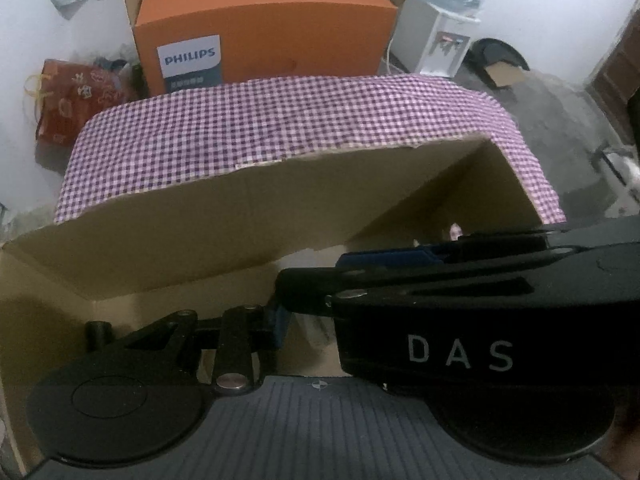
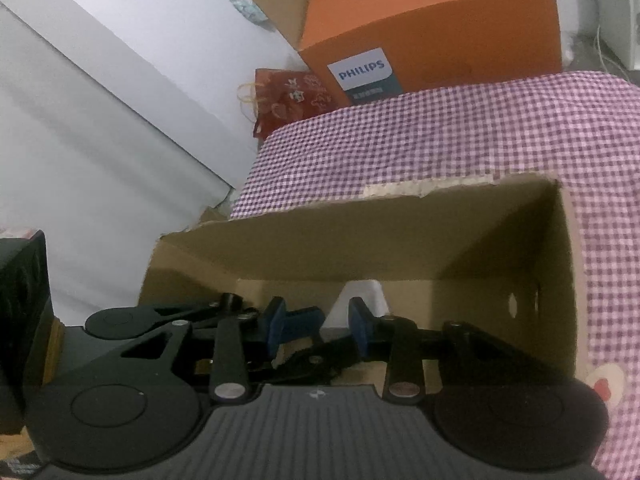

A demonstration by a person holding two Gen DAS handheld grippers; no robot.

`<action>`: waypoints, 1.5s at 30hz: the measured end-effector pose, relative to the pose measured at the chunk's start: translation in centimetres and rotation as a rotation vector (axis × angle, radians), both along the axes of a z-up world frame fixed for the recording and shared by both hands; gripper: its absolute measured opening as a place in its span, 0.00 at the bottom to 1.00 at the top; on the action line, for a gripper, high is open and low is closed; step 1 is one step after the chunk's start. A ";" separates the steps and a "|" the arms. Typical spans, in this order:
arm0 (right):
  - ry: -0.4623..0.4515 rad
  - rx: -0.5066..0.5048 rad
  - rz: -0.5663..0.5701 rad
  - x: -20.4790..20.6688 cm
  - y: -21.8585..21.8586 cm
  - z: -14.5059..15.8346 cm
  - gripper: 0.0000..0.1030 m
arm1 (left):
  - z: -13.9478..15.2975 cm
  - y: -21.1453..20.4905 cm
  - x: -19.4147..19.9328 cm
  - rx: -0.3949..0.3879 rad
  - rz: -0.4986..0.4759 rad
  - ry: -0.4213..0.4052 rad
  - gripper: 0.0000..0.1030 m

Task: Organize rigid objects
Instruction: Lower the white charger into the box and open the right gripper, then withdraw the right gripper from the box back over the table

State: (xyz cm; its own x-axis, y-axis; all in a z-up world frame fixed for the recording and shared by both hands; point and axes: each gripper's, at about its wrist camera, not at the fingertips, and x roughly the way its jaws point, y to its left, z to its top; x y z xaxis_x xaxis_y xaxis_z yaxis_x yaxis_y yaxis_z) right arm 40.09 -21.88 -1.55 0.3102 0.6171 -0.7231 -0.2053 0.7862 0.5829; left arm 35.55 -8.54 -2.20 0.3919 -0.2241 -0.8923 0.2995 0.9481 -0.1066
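Observation:
Both grippers reach into an open brown cardboard box (image 1: 168, 220) that stands on a purple checked cloth (image 1: 280, 120); the box also shows in the right wrist view (image 2: 400, 224). In the left wrist view the right gripper's black body marked DAS (image 1: 480, 320) crosses in front and hides my left gripper's right finger; only the left blue pad (image 1: 280, 322) shows. In the right wrist view my right gripper (image 2: 320, 328) is open, its blue pads (image 2: 276, 324) apart. A white object (image 2: 360, 300) sits on the box floor just beyond them. The left gripper's black parts lie between and below the pads.
An orange Philips box (image 1: 260, 28) stands behind the cloth, also in the right wrist view (image 2: 432, 28). A red gift bag (image 1: 68, 96) sits at the left by the white wall. A white water dispenser (image 1: 440, 36) stands at the back right. A black object (image 2: 20, 320) is at the left edge.

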 end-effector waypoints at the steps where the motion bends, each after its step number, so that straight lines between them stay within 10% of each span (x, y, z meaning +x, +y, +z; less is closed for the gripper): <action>1: 0.004 0.002 0.001 0.2 0.0 -0.2 0.36 | 0.0 -0.1 0.0 0.010 -0.004 -0.001 0.30; 13: 0.034 0.043 -0.003 -0.3 -0.7 -0.1 0.37 | 0.6 -0.4 -0.7 0.023 -0.016 0.001 0.34; 26: -0.135 0.184 -0.057 -8.2 -5.2 8.2 0.49 | 9.7 -1.0 -9.9 0.060 -0.166 -0.264 0.93; 35: -0.301 0.287 -0.133 -18.8 -9.1 12.6 0.72 | 12.2 2.1 -18.9 -0.043 -0.190 -0.379 1.00; 45: -0.350 0.204 -0.195 -27.1 -7.4 9.8 0.89 | 8.3 5.5 -25.0 -0.181 -0.031 -0.382 1.00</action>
